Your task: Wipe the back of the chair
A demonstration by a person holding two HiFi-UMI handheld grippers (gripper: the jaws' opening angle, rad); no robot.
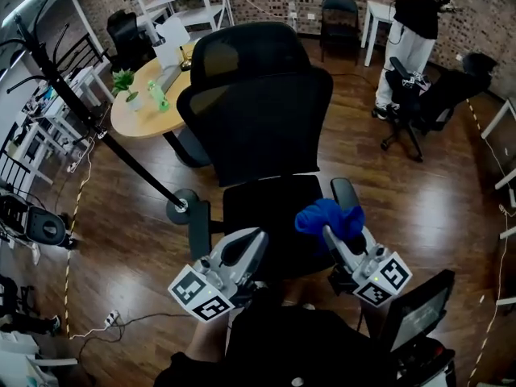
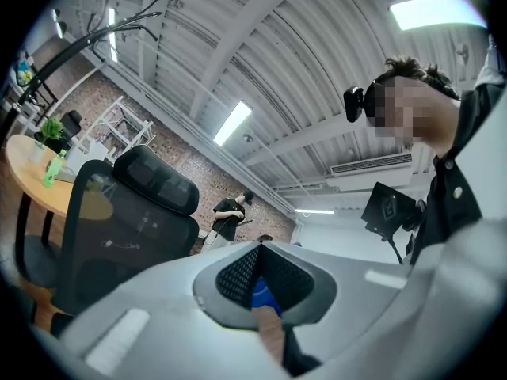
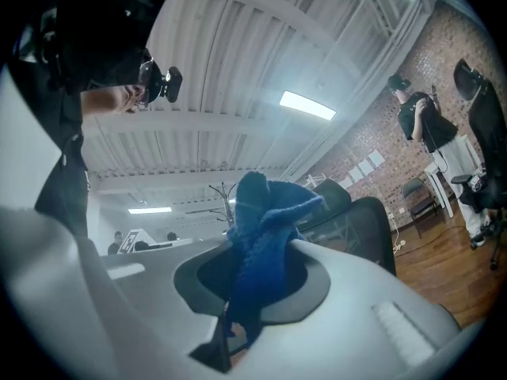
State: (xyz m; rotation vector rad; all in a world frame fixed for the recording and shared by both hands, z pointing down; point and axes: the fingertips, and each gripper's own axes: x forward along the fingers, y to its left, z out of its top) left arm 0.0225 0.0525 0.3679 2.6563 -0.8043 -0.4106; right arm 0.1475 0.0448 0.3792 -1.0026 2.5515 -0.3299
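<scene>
The black mesh office chair [image 1: 258, 111] faces me, its headrest [image 1: 242, 51] on top and its seat [image 1: 270, 212] just ahead of both grippers. My right gripper [image 1: 332, 232] is shut on a crumpled blue cloth [image 1: 326, 216], held over the seat's right side near an armrest [image 1: 345, 192]. In the right gripper view the blue cloth [image 3: 261, 236] bulges up out of the jaws of the right gripper [image 3: 257, 252]. My left gripper [image 1: 255, 239] hovers over the seat's left front, jaws together and holding nothing. The left gripper view tilts upward, with the left gripper [image 2: 260, 252] and the chair [image 2: 127, 220] at left.
A round wooden table [image 1: 141, 115] with a small plant [image 1: 125, 83] and a green bottle stands behind the chair at left. A black coat-rack pole [image 1: 97, 127] slants across the left. A person [image 1: 415, 22] and another office chair [image 1: 419, 103] stand back right. A monitor [image 1: 419, 313] is near my right.
</scene>
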